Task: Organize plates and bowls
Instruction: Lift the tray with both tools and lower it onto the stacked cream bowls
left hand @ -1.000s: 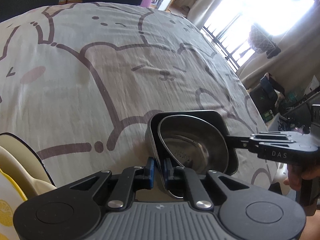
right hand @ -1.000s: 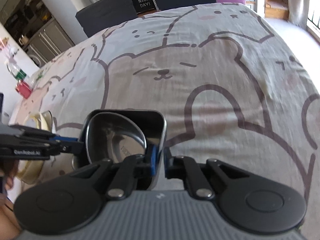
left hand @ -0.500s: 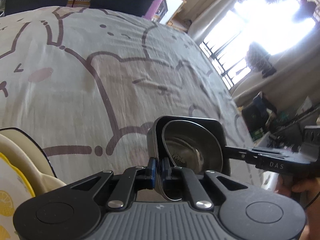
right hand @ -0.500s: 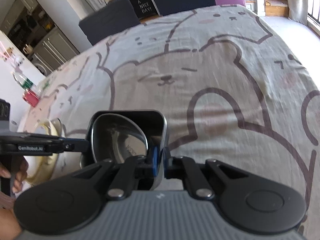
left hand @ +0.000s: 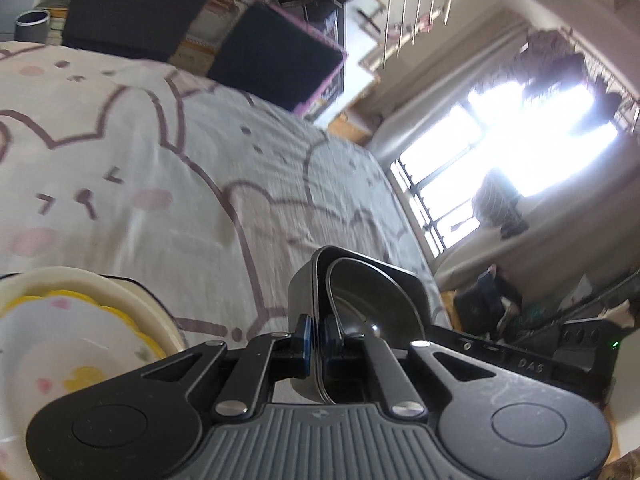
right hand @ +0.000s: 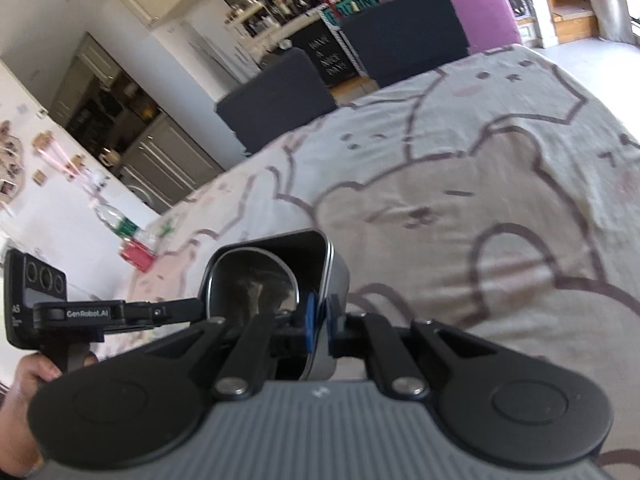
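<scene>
Both grippers clamp one rounded-square steel bowl (left hand: 362,280), glossy inside: the left gripper (left hand: 315,334) on its near rim, the right gripper (right hand: 318,322) on the opposite rim, above the bear-print cloth (right hand: 460,184), beside stacked cream plates (left hand: 86,300).

I see the round steel bowl (left hand: 372,300) nested inside the dark square metal dish (left hand: 352,280); my left gripper (left hand: 316,340) pinches the dish's left wall, my right gripper (right hand: 318,320) its opposite wall; left of the dish, stacked cream plates (left hand: 80,320) lie on the bear-print tablecloth (left hand: 160,184); two dark chairs (right hand: 280,96) stand behind.
</scene>
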A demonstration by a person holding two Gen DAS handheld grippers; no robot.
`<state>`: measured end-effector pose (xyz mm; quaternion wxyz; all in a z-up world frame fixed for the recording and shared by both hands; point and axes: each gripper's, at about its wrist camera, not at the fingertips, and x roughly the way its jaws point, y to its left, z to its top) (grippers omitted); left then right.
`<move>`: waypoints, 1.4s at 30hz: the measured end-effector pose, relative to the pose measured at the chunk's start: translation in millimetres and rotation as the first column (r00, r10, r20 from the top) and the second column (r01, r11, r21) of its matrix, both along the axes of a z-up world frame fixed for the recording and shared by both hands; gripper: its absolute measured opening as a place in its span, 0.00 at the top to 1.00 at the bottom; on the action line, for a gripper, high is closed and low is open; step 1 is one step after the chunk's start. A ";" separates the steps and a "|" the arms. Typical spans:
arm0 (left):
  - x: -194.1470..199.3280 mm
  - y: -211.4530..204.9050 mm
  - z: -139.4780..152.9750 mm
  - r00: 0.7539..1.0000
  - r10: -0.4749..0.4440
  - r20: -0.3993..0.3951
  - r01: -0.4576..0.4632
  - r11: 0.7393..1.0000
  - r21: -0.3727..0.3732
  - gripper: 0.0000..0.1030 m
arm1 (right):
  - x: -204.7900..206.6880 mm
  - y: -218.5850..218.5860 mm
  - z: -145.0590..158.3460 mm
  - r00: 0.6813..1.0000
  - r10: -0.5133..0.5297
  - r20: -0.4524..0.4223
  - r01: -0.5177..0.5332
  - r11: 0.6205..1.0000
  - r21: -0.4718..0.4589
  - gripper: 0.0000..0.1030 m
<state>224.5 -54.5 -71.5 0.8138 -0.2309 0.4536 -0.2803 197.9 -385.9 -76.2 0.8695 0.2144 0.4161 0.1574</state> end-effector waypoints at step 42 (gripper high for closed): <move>-58.6 182.4 0.3 0.975 0.224 -0.018 -0.223 0.975 0.019 0.94 | 36.7 180.6 -23.6 0.965 0.244 -0.098 -0.240 0.969 0.057 0.89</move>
